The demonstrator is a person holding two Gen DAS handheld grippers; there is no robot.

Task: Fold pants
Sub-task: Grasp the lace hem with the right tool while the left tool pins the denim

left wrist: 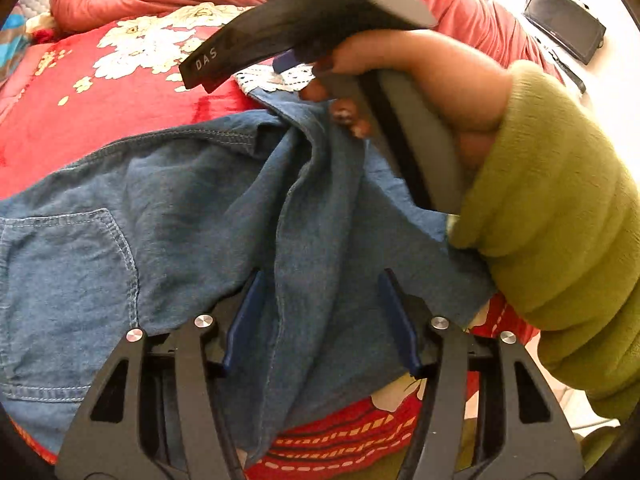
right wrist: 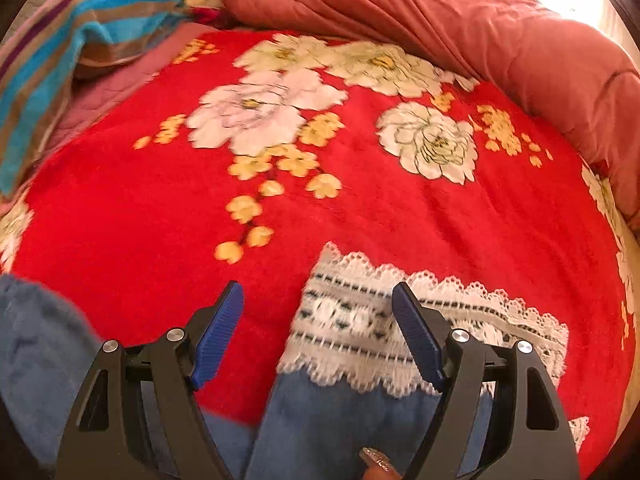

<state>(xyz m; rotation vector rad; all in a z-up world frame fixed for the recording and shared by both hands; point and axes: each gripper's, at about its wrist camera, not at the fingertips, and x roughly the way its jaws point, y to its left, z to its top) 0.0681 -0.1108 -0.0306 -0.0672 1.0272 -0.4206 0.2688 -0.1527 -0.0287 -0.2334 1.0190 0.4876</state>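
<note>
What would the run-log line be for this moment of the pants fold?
stage: reaching | left tool: open over denim pants | right tool: open above lace-trimmed cuff | surface: red floral blanket

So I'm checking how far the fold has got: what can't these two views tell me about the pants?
- Left wrist view: the far part of the pants lies behind the right gripper, hand and green sleeve.
- Right wrist view: only the lace hem and some denim show; the bottom edge cuts off the rest.
- Neither view shows the whole garment.
</note>
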